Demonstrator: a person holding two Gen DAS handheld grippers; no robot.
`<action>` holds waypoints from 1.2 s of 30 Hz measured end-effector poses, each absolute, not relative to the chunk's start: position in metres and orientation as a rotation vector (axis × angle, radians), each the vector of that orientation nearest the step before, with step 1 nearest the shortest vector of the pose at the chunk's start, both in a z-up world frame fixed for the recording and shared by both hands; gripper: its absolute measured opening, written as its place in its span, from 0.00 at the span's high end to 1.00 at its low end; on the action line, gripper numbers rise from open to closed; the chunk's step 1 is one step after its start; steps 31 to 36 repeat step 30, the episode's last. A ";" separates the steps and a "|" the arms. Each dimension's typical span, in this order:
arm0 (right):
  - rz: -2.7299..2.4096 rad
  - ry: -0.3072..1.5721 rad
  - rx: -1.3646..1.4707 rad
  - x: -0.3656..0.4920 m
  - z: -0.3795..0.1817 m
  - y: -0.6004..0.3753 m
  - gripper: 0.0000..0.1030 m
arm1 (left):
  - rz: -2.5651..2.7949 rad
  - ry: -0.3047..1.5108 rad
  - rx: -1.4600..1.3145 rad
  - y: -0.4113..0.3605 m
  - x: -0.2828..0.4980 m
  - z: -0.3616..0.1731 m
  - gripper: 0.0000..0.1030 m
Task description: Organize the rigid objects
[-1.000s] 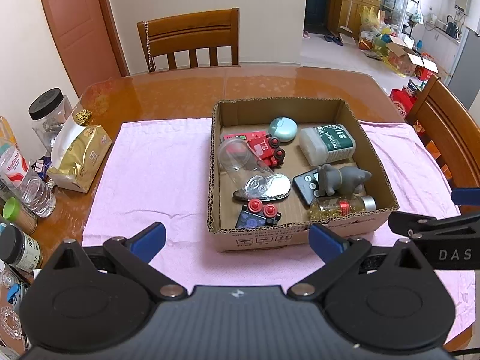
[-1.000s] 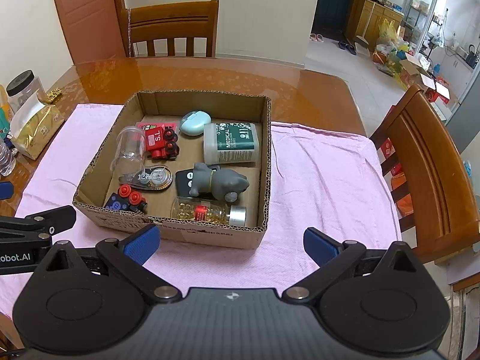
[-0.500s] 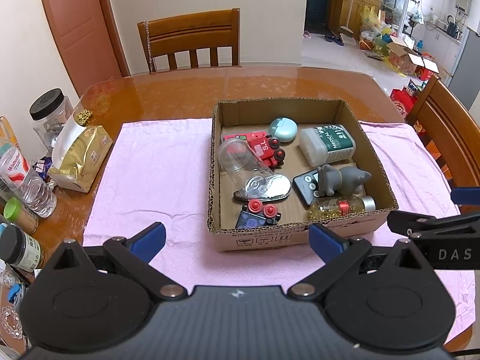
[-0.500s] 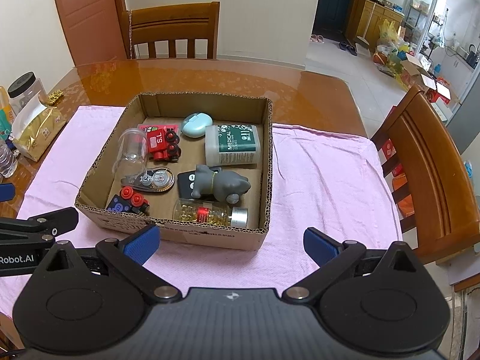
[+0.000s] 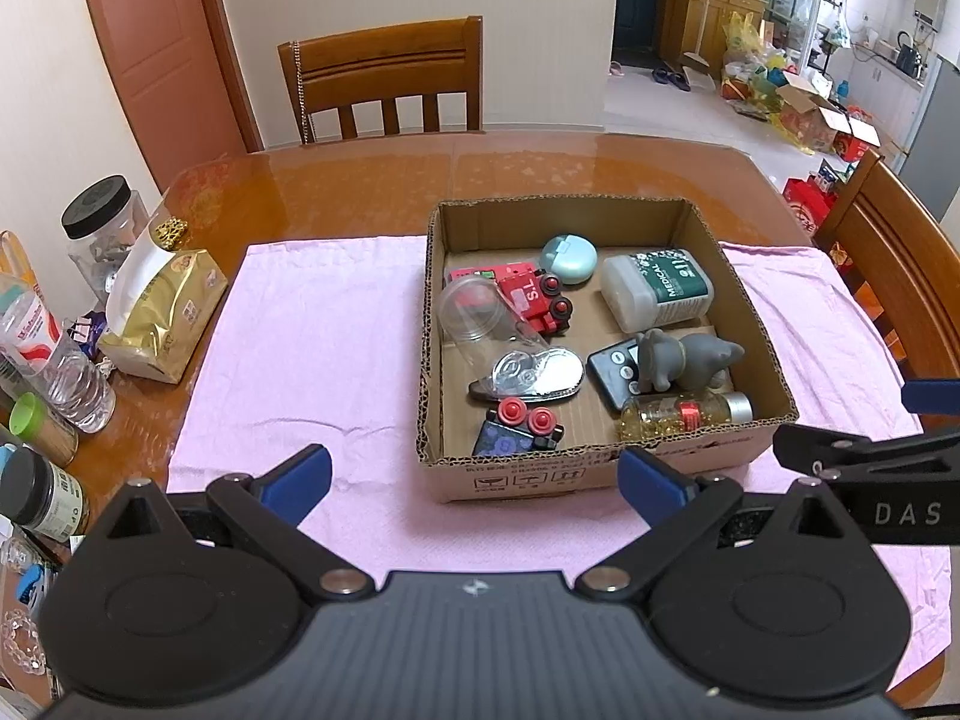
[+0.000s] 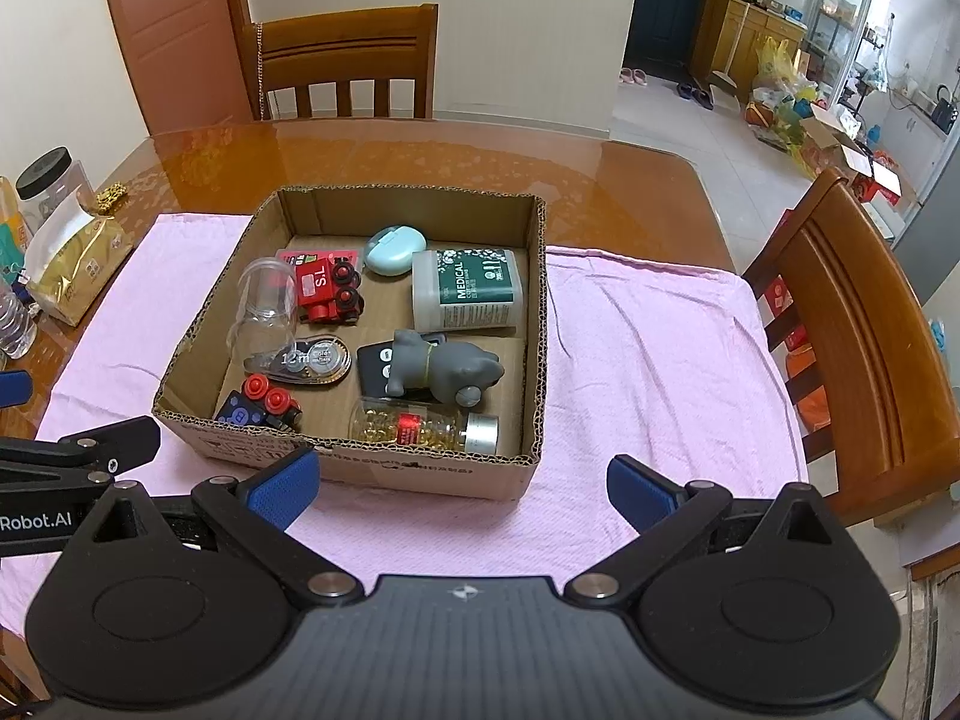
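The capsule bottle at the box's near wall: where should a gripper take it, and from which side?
Judging by its pose, grip the capsule bottle across its clear middle, coming from above. It lies on its side along the box near wall, silver cap toward the right, with the grey toy just behind, so a level approach looks blocked. The right gripper, open, is nearest.

Each black claw [image 5: 474, 477] [image 6: 462, 492] has blue fingertip pads [image 5: 300, 474], silver screws and round discs.

Both wrist views look forward and down from the table's [image 5: 360, 180] near edge, left and right of centre, close in, sharing the box [image 5: 606, 468] [image 6: 372, 468] and cloth [image 5: 312, 312] [image 6: 648, 324].
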State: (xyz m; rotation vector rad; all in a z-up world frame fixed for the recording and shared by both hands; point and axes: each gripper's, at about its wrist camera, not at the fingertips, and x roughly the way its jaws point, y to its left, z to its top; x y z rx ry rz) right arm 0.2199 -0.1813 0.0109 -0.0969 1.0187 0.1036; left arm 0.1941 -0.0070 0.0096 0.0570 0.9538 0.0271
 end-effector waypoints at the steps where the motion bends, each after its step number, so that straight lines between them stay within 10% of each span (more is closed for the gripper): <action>1: 0.104 1.018 -0.097 0.220 0.011 -0.181 0.00 | 0.028 0.954 0.056 -0.007 0.194 0.010 0.02; 36: 0.109 1.014 -0.093 0.219 0.012 -0.181 0.00 | 0.033 0.958 0.044 -0.006 0.195 0.010 0.02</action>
